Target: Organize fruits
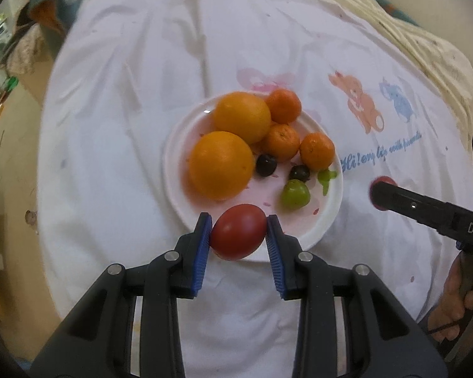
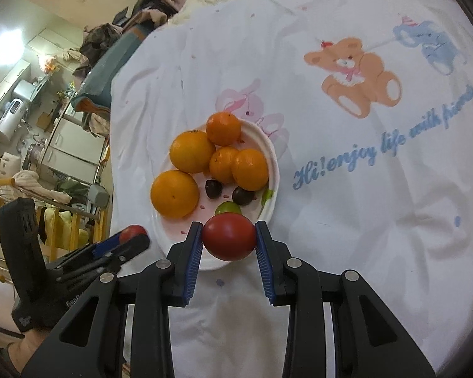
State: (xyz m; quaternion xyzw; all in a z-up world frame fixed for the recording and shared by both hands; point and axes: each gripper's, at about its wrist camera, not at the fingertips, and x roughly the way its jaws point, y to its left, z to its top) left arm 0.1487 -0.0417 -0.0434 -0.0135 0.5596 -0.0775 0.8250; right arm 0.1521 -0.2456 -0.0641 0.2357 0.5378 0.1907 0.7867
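Note:
A white plate (image 1: pixel 328 217) on a white printed cloth holds two large oranges (image 1: pixel 220 165), three small mandarins (image 1: pixel 280 142), two dark grapes (image 1: pixel 265 164) and a green grape (image 1: pixel 295 194). My left gripper (image 1: pixel 239 233) is shut on a red tomato (image 1: pixel 238 231) above the plate's near rim. My right gripper (image 2: pixel 228 239) is shut on a second red tomato (image 2: pixel 229 236) over the plate's (image 2: pixel 272 154) near edge. The right gripper (image 1: pixel 382 196) also shows in the left wrist view, right of the plate, and the left gripper (image 2: pixel 132 236) shows in the right wrist view, left of the plate.
The cloth (image 2: pixel 362 220) has bear and elephant prints and blue lettering. A cream quilt (image 1: pixel 410 41) lies beyond it. Left of the bed are clothes, appliances and a wooden rack (image 2: pixel 31 173).

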